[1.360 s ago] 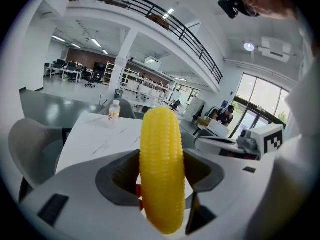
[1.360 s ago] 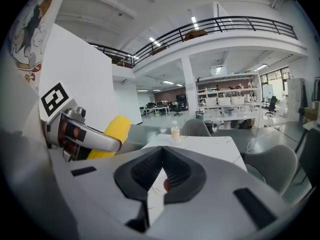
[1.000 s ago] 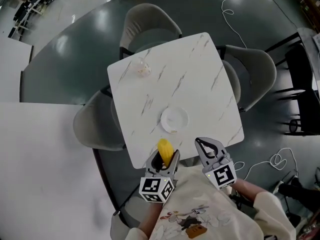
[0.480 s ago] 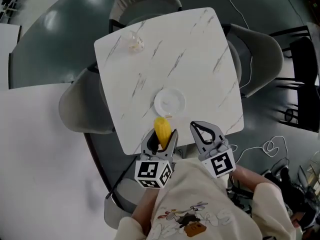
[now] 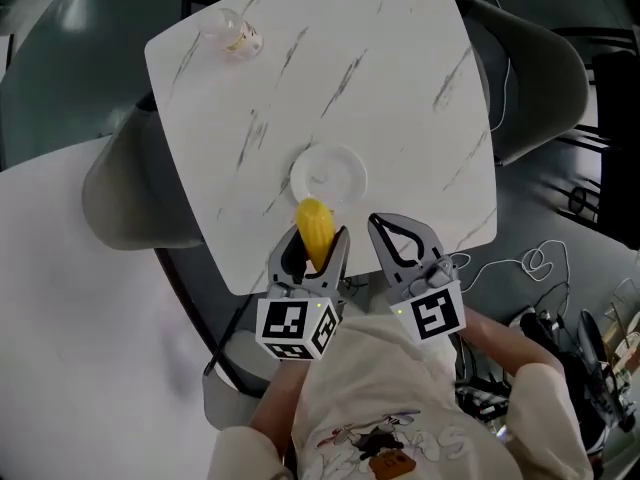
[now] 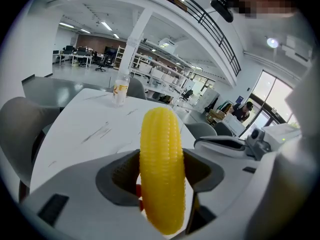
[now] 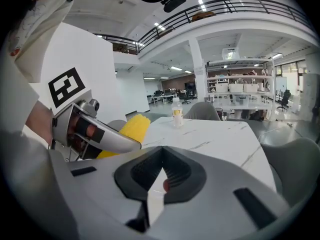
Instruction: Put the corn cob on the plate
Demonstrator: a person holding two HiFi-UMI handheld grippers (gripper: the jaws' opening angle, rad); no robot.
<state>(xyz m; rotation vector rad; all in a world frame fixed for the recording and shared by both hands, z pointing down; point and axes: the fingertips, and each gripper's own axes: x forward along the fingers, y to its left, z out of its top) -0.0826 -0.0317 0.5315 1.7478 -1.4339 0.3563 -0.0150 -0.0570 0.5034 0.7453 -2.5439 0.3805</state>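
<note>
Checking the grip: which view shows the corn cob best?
The left gripper view: the corn cob fills the centre, clamped in the left gripper. The head view shows only its yellow end near the plate; the right gripper view, one end behind that gripper.

Left hand-held gripper (image 5: 312, 246) and right hand-held gripper (image 5: 392, 238): light grey plastic shells; dark grey ribbed jaw pads; each carries a white marker cube (image 5: 292, 328) printed with black squares; person wears cream long-sleeved sweatshirt (image 5: 385, 408), cartoon print on front.
</note>
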